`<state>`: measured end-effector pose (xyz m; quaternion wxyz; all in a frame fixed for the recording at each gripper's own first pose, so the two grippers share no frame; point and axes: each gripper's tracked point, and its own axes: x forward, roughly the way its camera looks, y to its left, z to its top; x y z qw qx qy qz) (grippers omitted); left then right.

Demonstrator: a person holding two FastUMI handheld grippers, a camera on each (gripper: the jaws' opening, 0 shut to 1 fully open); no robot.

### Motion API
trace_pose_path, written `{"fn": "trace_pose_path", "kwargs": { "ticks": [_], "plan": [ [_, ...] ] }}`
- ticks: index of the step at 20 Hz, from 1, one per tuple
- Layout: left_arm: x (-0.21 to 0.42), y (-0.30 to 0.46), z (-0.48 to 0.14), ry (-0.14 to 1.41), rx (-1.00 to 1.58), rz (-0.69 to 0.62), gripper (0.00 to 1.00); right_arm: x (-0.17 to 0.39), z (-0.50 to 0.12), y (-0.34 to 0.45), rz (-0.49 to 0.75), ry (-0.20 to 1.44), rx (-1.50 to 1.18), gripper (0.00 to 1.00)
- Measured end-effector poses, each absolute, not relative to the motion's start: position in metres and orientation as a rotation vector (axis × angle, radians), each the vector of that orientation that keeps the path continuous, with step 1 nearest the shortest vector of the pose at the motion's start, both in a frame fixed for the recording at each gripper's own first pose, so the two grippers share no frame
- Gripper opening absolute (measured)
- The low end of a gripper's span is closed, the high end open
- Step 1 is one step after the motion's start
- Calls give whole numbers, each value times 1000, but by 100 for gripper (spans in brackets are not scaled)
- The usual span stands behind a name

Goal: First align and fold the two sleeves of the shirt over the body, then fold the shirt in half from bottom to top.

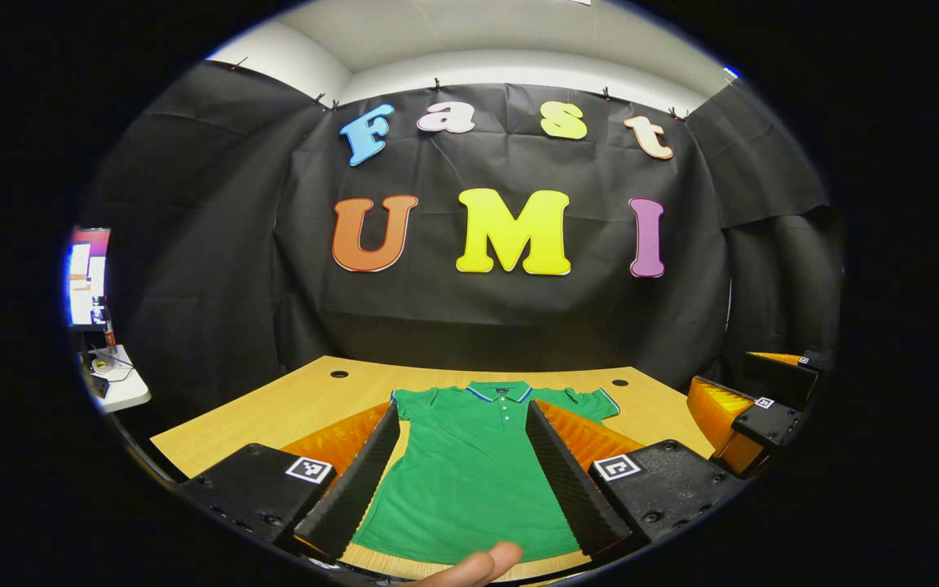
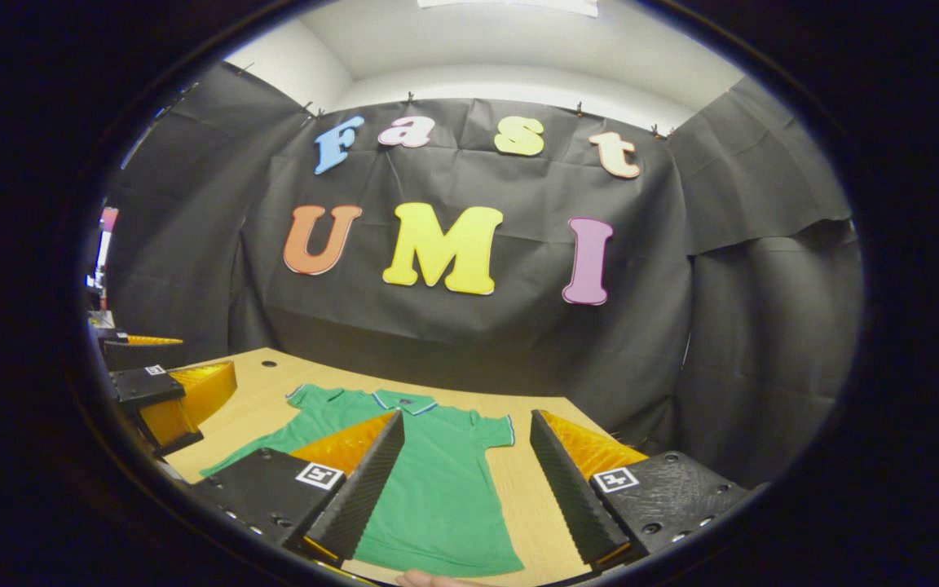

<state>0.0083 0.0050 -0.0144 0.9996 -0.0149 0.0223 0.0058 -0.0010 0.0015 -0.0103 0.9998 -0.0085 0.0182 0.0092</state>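
Both grippers hover above the near table edge, jaws apart, gripping nothing; left gripper (image 1: 461, 465) frames the middle of the shirt (image 1: 469, 473); right gripper (image 2: 469, 481) sits over the shirt's right side, bare table (image 2: 535, 497) between its jaws. The green shirt lies flat, collar far, hem near, long axis running away; sleeves spread unfolded; each sleeve lies ahead of its nearer gripper.

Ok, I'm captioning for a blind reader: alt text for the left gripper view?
A green polo shirt lies flat and unfolded on a wooden table, collar away from the camera. The left tool is open above it, its fingers framing the shirt's body.
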Motion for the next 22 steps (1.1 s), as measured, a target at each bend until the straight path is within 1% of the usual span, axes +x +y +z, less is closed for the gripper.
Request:
{"fn": "trace_pose_path", "kwargs": {
  "ticks": [2, 3, 4, 5, 6, 7, 8, 9, 11, 12, 13, 15, 16, 17, 18, 21, 22],
  "plan": [
    [7, 5, -16, 49, -28, 7, 100, 3, -14, 1, 19, 46, -14, 95],
    [7, 5, -16, 48, -27, 8, 100, 5, -16, 0, 18, 52, -13, 97],
    [9, 4, -16, 49, -27, 9, 100, 8, -19, -2, 16, 59, -12, 95],
    [10, 5, -17, 50, -29, 12, 100, 13, -21, -3, 15, 68, -11, 95],
    [9, 5, -17, 49, -32, 14, 100, 19, -23, -3, 16, 77, -9, 97],
    [9, 4, -17, 50, -33, 14, 100, 26, -24, -4, 17, 83, -8, 97],
    [10, 5, -17, 42, -27, 13, 100, 34, -26, -8, 10, 92, -3, 93],
    [12, 6, -16, 36, -15, 19, 100, 44, -27, -10, 6, 98, -1, 95],
    [17, 9, -19, 28, 4, 34, 100, 69, -33, -10, 8, 120, -7, 95],
    [27, 12, -21, 26, 6, 41, 100, 81, -38, -12, 7, 131, -8, 93],
    [37, 14, -25, 36, 3, 45, 100, 94, -43, -14, 9, 147, -6, 93],
    [58, 12, -31, 49, -19, 42, 100, 119, -55, -13, 26, 185, 14, 98],
    [68, 12, -31, 45, -27, 42, 100, 132, -61, -14, 34, 202, 21, 95],
    [79, 13, -34, 51, -26, 43, 100, 146, -67, -19, 32, 219, 20, 98],
    [90, 12, -39, 61, -23, 43, 100, 160, -74, -26, 23, 238, 15, 95],
    [123, 13, -49, 84, -11, 45, 100, 204, -100, -34, 57, 345, 59, 95],
    [130, 15, -52, 87, -8, 52, 100, 220, -108, -39, 71, 386, 90, 98]
  ]
}}
